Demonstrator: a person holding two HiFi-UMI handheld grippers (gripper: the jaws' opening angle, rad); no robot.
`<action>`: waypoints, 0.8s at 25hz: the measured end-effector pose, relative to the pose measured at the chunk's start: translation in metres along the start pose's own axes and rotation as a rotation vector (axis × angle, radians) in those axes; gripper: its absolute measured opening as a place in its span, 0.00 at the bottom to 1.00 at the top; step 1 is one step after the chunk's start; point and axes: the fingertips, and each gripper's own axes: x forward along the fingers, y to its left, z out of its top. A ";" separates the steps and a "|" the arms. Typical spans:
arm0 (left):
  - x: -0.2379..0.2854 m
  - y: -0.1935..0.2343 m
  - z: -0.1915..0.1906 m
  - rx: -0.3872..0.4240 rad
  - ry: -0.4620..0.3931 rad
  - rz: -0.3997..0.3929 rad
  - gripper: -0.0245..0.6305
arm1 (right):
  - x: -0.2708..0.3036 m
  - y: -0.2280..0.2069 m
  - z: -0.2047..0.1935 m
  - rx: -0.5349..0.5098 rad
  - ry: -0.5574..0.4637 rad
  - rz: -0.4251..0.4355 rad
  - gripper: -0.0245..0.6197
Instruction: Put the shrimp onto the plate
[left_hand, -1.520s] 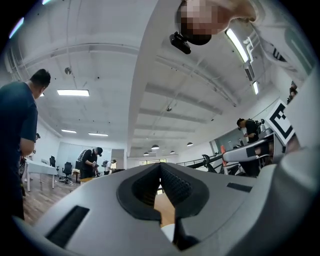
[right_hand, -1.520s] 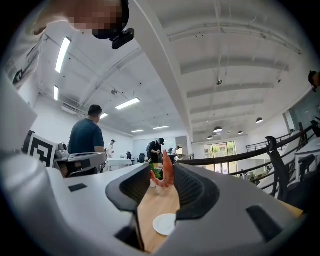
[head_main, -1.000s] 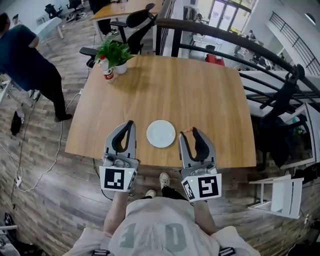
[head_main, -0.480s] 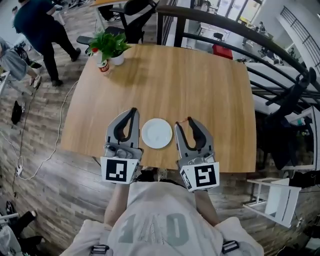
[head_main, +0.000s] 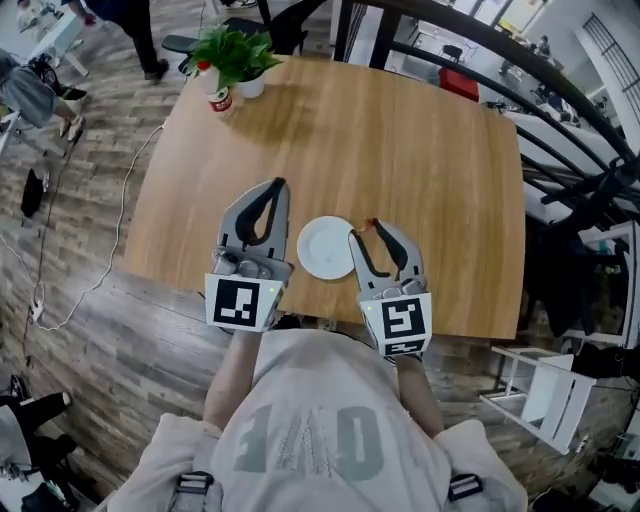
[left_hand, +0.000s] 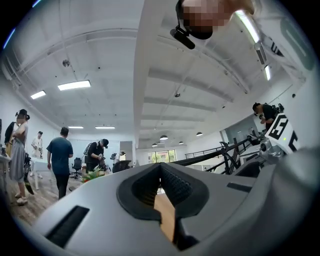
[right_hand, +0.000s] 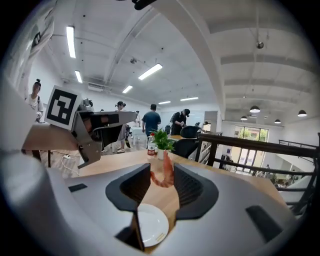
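Observation:
An orange shrimp (right_hand: 164, 171) hangs pinched between the ribbed pads of my right gripper (right_hand: 163, 175), which is shut on it. In the head view the shrimp (head_main: 372, 226) shows at the tips of the right gripper (head_main: 366, 232), just off the right rim of the white plate (head_main: 325, 248). The plate (right_hand: 152, 225) lies empty on the wooden table (head_main: 400, 150), below the jaws and a little left. My left gripper (head_main: 277, 186) hovers left of the plate. Its jaws (left_hand: 160, 167) meet at the tips, shut with nothing in them.
A potted plant (head_main: 235, 52) and a red-labelled bottle (head_main: 220, 100) stand at the table's far left corner. A black railing (head_main: 560, 110) runs behind the table on the right. A white chair (head_main: 545, 392) stands at the near right. People move about in the background.
My right gripper has carried the shrimp leftwards, from a gap away to the plate's right rim. The left gripper keeps its place beside the plate.

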 end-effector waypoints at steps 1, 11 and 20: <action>-0.002 0.003 -0.006 -0.013 0.012 0.006 0.05 | 0.004 0.006 -0.010 -0.003 0.043 0.025 0.28; -0.011 0.019 -0.029 -0.043 0.058 0.016 0.05 | 0.056 0.051 -0.151 -0.207 0.619 0.265 0.27; -0.015 0.033 -0.035 -0.072 0.058 0.040 0.05 | 0.072 0.059 -0.204 -0.226 0.851 0.378 0.27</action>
